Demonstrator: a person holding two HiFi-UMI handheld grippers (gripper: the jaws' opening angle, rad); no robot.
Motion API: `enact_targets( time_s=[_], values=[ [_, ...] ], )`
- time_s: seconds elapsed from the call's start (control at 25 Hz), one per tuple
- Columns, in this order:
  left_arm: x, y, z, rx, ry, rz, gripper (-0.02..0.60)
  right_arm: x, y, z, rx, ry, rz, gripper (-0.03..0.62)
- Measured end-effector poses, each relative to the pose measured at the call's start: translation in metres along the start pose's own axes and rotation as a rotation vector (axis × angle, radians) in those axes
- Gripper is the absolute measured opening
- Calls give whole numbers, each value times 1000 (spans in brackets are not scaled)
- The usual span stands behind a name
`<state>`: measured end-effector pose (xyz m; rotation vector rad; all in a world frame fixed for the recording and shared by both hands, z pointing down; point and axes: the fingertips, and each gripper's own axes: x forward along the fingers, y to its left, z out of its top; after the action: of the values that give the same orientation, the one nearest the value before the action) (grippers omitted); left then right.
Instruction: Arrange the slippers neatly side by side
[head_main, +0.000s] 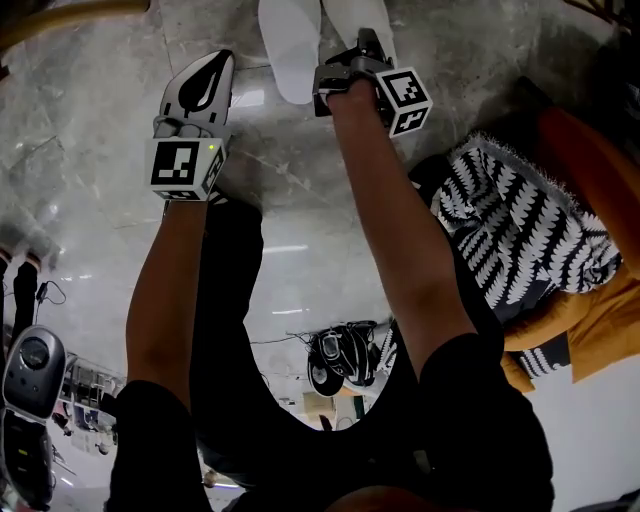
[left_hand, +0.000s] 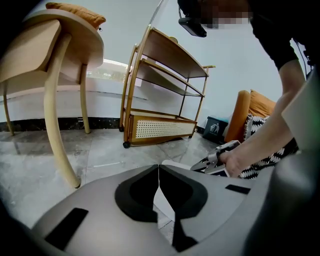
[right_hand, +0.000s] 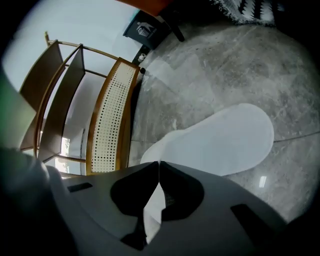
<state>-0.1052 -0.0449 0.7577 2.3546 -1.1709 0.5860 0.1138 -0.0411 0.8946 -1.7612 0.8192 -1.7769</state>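
slippers cut off, right gripper perhaps pinching

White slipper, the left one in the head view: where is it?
The white slipper lies on the grey floor at top centre, between the left tongs and the right tongs, with the second slipper just to its right.

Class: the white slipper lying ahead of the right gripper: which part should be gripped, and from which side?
Probably the near end of the white slipper, just beyond the right gripper. It lies flat on the floor and looks thin, so come in low along its length and pinch the rim. The jaws are shut, so open them first.
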Motion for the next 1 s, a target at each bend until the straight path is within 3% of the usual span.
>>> enact_targets(
  time_s=[0.48, 0.84, 1.0],
  values=[
    [0, -2, 6, 13, 0, -26, 17, -13, -17, -30, 164, 22, -41, 35],
    [-3, -1, 5, 12, 11, -21, 17, -12, -9, -35, 89, 110, -23, 38],
    [-8, -8, 9, 7, 25, -11, 17, -30, -8, -33, 54, 136, -53, 58]
  ],
)
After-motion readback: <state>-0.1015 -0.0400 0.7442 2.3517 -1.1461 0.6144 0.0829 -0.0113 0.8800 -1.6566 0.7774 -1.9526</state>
